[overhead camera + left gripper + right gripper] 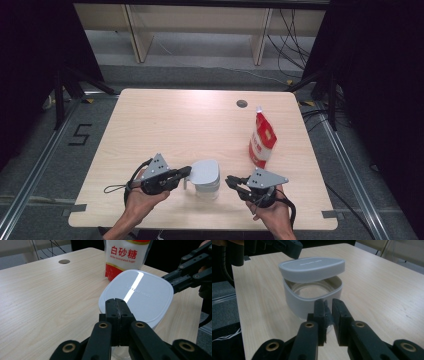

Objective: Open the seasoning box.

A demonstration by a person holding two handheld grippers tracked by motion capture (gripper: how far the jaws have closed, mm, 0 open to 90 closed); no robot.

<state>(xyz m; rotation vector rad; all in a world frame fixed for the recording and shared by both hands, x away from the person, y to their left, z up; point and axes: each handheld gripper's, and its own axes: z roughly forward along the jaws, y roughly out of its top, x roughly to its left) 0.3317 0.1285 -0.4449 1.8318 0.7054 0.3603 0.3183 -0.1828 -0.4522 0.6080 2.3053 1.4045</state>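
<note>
Here: left gripper (116, 305), fingers pressed together at the near edge of the white lid (140, 293), which sits tilted, one side raised, over a white container (312, 298). Right gripper (329, 307), fingers nearly together with a slim gap, nothing between them, just short of the container's wall. Right gripper view shows the clear, empty interior under the lifted lid; left gripper view shows the red-and-white sugar bag (126, 257) standing behind. Container near the table's (165, 120) front edge, between both grippers.
</note>
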